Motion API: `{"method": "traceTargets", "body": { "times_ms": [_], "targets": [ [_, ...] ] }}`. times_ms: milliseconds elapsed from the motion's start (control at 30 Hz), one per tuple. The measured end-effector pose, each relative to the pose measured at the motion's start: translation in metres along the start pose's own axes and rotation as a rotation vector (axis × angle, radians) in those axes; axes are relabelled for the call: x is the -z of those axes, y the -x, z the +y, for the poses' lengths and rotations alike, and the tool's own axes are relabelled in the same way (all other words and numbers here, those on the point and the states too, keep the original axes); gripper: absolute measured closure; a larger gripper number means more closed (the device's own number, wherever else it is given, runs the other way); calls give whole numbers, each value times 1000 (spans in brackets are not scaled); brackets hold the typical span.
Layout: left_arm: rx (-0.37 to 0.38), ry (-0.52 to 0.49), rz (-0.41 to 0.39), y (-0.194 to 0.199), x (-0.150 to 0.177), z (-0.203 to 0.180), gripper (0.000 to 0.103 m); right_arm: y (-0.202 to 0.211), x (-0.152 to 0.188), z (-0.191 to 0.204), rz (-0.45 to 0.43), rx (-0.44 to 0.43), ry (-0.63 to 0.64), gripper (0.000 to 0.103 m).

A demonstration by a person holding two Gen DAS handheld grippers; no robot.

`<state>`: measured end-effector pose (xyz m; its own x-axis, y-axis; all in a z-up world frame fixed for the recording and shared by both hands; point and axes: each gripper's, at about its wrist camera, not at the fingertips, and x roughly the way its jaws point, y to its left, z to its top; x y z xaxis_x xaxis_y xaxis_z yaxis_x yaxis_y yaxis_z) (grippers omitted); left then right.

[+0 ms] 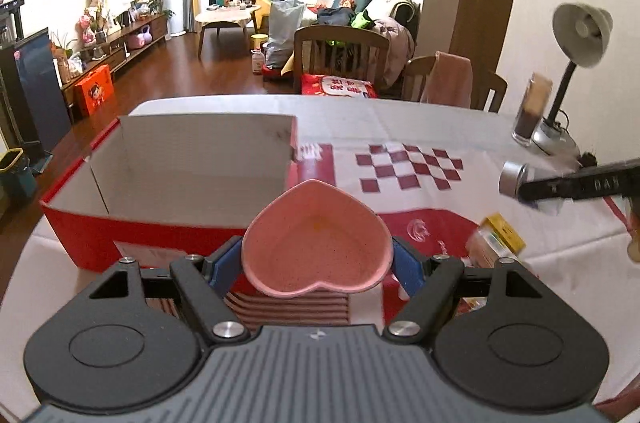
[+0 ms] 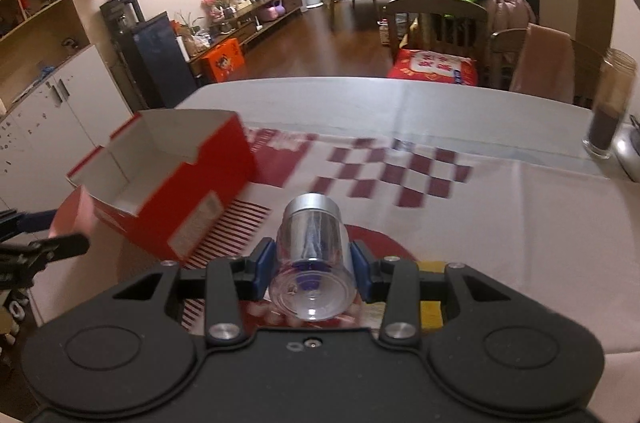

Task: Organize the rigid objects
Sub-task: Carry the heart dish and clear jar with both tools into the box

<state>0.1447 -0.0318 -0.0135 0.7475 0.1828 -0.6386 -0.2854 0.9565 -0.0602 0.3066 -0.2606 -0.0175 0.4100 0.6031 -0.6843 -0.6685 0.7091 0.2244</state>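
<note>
Pink heart-shaped dish (image 1: 316, 243) clamped between the blue pads (image 1: 406, 269) of the left hand-held gripper (image 1: 318, 265), jaws fairly wide, closed on its two sides, dish held clear above the desk (image 1: 440, 119), hollow side facing the camera. Open red box (image 1: 176, 183) with white inside sits just ahead and left of the dish on the desk, nothing visible in it. Right hand-held gripper (image 2: 313, 269) has a clear jar with silver lid (image 2: 312, 251) pinched at its sides, jaws partly closed on it, lid end pointing away from the camera, jar lifted off the red and white cloth (image 2: 400, 175). In the left view that jar shows at far right, blurred. Yellow and green packet (image 1: 498, 237) lies on the cloth near the right edge. Desk lamp (image 1: 576, 63) and a glass with dark contents (image 1: 530, 111) stand at the far right of the desk
</note>
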Motion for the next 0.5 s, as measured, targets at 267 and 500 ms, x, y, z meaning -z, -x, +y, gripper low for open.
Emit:
{"method": "traceTargets", "body": {
  "times_ms": [267, 500],
  "targets": [
    [-20, -29, 4, -9, -36, 71, 25, -28, -28, 80, -4, -25, -2, 63],
    [-28, -84, 36, -32, -57, 139, 25, -79, -51, 149, 6, -18, 25, 63]
  ]
}}
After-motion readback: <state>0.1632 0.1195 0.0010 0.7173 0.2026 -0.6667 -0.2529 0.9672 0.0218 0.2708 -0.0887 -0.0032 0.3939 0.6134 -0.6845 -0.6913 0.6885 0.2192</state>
